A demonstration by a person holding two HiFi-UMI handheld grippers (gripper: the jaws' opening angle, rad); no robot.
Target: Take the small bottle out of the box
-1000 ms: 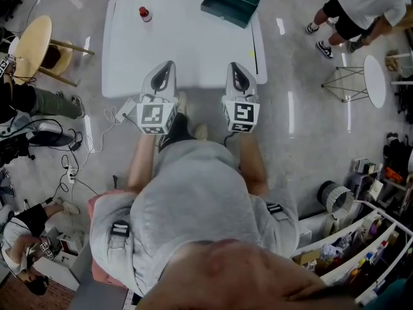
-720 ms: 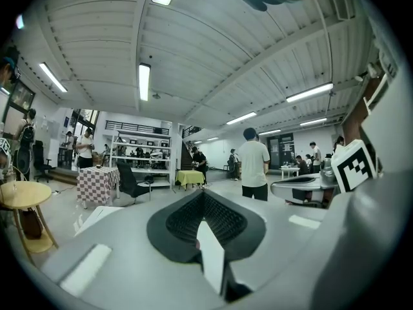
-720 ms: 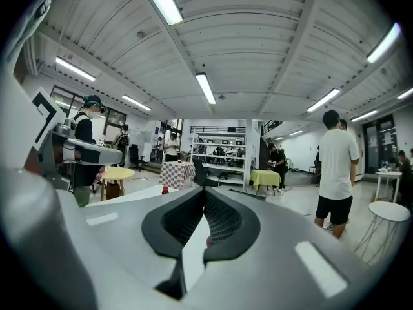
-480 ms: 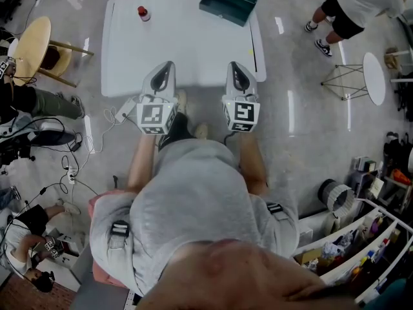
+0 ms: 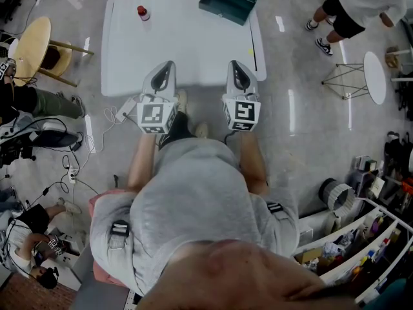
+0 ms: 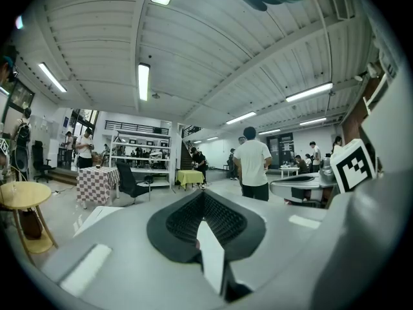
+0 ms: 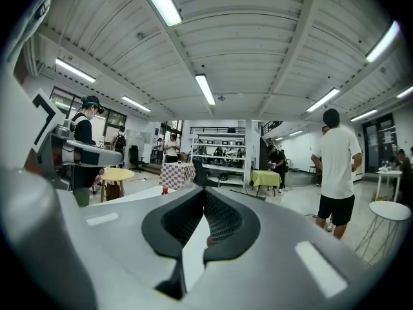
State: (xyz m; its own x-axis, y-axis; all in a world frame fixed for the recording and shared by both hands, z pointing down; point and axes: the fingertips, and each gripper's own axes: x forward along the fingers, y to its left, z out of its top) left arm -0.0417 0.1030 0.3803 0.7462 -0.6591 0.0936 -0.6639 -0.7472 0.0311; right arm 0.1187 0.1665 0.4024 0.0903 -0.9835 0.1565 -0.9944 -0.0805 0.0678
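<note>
We hold the left gripper (image 5: pixel 166 70) and the right gripper (image 5: pixel 235 70) side by side at the near edge of the table (image 5: pixel 187 44), each with its jaws pressed together on nothing. Farther out, the small bottle (image 5: pixel 142 12) stands upright near the far left corner, well apart from the green box (image 5: pixel 230 0) at the far right. We judge the bottle already out and nothing left to do.

Small bottle (image 5: pixel 142 12) on table (image 5: pixel 187 44), far-left corner; box (image 5: pixel 230 0) at far-right, well apart. L gripper (image 5: pixel 168 64) & R gripper (image 5: pixel 233 64) over near edge.
</note>
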